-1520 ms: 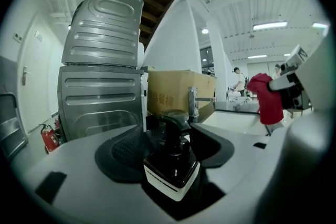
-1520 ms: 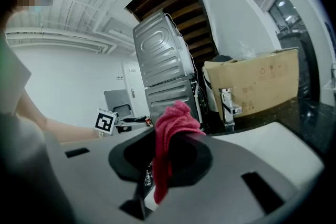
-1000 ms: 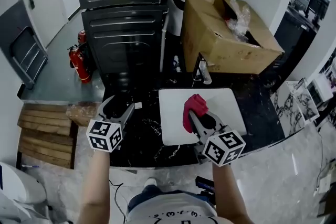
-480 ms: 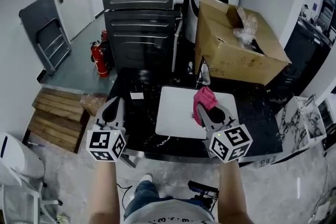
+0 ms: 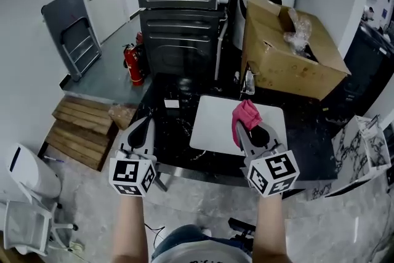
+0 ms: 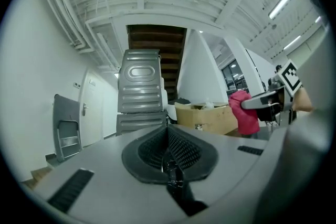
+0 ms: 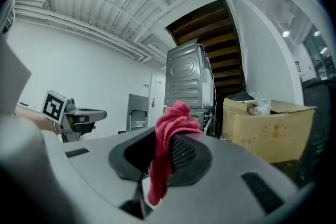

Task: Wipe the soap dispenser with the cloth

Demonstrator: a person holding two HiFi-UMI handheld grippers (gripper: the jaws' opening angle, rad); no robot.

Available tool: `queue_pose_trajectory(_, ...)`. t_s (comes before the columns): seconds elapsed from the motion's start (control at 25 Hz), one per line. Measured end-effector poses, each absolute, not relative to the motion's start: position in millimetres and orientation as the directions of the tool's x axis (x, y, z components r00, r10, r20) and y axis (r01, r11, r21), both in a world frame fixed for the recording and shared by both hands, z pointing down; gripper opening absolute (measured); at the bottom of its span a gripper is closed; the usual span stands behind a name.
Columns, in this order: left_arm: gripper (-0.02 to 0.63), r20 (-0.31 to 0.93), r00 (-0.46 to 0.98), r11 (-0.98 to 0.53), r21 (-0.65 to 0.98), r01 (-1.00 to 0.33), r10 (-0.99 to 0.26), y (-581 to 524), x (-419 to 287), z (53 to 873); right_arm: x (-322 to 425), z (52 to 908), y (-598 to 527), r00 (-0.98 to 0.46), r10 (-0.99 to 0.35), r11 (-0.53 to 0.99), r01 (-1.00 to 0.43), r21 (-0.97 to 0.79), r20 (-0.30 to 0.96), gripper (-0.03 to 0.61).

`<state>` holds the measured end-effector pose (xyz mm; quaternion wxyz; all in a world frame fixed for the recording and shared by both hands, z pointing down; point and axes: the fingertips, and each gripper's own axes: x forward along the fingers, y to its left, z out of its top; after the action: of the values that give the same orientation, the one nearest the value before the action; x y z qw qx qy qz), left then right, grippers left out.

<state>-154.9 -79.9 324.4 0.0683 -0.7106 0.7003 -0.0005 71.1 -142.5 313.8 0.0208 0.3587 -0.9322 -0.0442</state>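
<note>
Cloth (image 5: 245, 114) clamped in right gripper (image 5: 242, 129), drooping from its tips; left gripper (image 5: 144, 123) clenched on nothing, well left of it, over tabletop (image 5: 175, 132) edge.

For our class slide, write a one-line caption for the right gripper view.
Right gripper holds a pink cloth in its fingers; cardboard box beyond.

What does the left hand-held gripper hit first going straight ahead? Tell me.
Probably the grey stacked machines: the left hand-held gripper points level at them, nothing visibly nearer, though depth is unclear.
</note>
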Motion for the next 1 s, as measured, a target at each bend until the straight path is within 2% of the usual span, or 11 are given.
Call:
queue_pose_trajectory(0.24, 0.014, -0.103, 0.025, -0.01, -0.143, -0.99, -0.994, -67.4, -152.0, 319.3, 73.4, 307.7, -128.0, -0.721, -0.693, 0.717, -0.688, 0.109, 0.002, 0.055)
queue_pose_trajectory(1.0, 0.014, -0.148, 0.029, -0.01, -0.129, -0.992, -0.989, -56.2, -154.4, 303.6, 56.8, 315.4, -115.4, -0.708, -0.706, 0.705, -0.703, 0.094, 0.001, 0.055)
